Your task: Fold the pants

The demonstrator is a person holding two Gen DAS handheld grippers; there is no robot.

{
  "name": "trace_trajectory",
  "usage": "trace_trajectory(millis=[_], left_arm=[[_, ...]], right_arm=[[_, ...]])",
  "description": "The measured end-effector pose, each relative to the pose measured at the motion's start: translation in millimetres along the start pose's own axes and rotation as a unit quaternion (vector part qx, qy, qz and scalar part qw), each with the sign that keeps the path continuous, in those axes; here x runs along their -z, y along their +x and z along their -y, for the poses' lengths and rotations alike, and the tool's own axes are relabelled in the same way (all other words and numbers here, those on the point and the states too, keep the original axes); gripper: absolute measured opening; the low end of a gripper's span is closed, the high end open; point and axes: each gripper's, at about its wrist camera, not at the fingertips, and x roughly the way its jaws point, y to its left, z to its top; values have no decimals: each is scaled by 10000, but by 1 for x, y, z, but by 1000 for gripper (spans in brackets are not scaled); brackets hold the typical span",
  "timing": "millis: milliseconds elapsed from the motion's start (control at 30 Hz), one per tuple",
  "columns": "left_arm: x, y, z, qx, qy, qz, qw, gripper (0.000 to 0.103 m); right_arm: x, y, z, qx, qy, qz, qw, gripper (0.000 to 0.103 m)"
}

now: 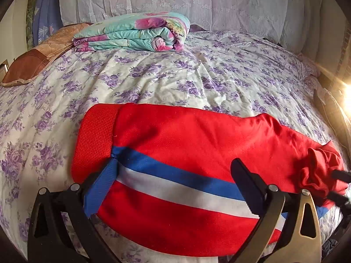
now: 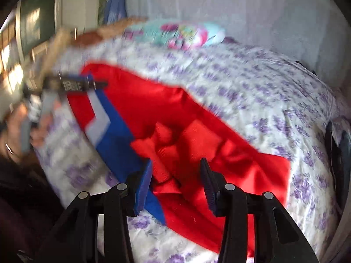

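Red pants [image 1: 186,135] with a blue and white side stripe lie folded across the near part of the bed; the ribbed red waistband is at the left end. My left gripper [image 1: 173,175] is open, its fingers far apart over the striped edge, and a blue ribbed cuff [image 1: 101,184] drapes over the left finger. My right gripper [image 2: 176,183] stands open around bunched red fabric [image 2: 173,144] at the pants' right end; the pads do not squeeze it. In the left wrist view the right gripper's tips [image 1: 339,186] show at the right edge.
The bed sheet [image 1: 175,76] is white with purple flowers. A folded floral quilt [image 1: 136,32] and a brown pillow [image 1: 33,63] lie at the far left. A lace curtain hangs behind. A hand [image 2: 19,131] holds the left gripper. Dark items [image 2: 337,153] sit at the right edge.
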Motion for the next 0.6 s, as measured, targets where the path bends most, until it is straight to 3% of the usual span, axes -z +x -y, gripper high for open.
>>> trace_trajectory(millis=[100, 167, 267, 333, 400, 600], left_arm=[[0, 0, 0, 2, -3, 0, 10000, 99], [0, 0, 0, 17, -11, 4, 10000, 99], [0, -1, -1, 35, -17, 11, 10000, 99], [0, -1, -1, 31, -17, 10, 10000, 99], [0, -1, -1, 23, -15, 9, 10000, 99], [0, -1, -1, 19, -5, 6, 10000, 99]], right_arm=[[2, 12, -4, 31, -136, -157, 9998, 36], [-1, 8, 1, -225, -6, -195, 9996, 18], [-5, -10, 4, -370, -17, -47, 9993, 19], [-7, -21, 7, -411, -6, 100, 9991, 40], [-8, -28, 11, -426, 72, 150, 9990, 39], [3, 2, 5, 151, -489, -463, 9976, 32]])
